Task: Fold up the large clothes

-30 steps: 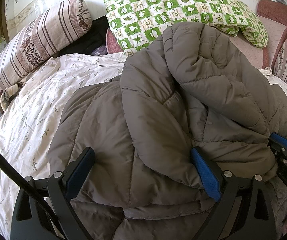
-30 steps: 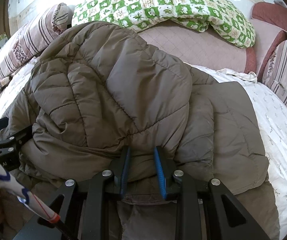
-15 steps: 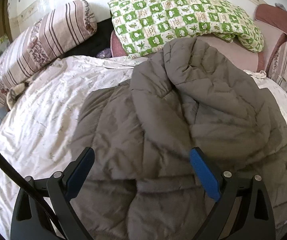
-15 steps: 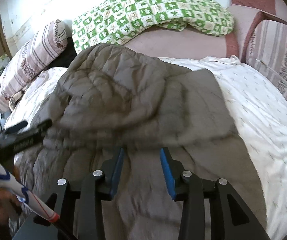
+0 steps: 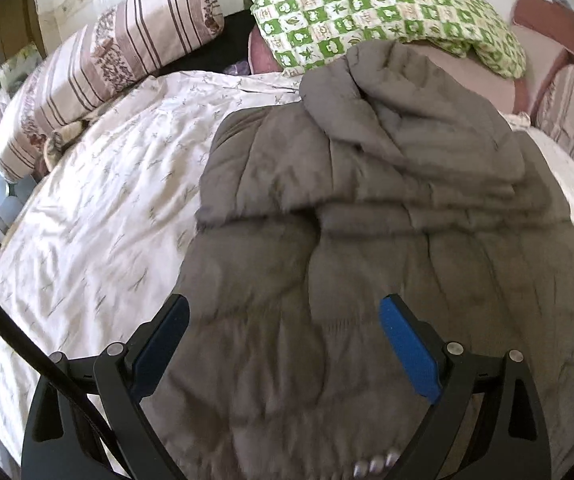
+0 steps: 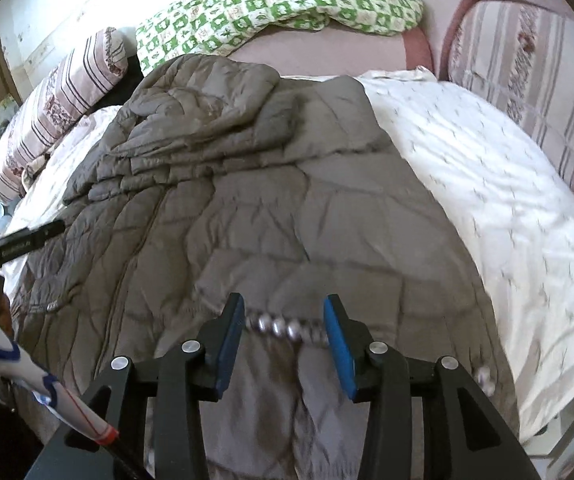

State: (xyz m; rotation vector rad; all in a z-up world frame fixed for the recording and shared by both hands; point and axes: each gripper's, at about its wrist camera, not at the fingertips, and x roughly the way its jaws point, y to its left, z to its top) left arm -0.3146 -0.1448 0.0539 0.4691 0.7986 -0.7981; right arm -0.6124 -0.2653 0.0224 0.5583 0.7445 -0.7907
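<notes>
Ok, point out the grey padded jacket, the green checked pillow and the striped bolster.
grey padded jacket [image 6: 287, 216]: right wrist view, middle of its quilted body.
green checked pillow [image 5: 367, 12]: left wrist view, centre of its top face.
striped bolster [image 5: 99, 76]: left wrist view, middle of its side.

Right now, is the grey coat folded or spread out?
Partly folded: the coat lies flat near the grippers, its far end bunched in layers.

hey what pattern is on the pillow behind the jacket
Green and white checks on the pillow, clearest in the right wrist view.
</notes>
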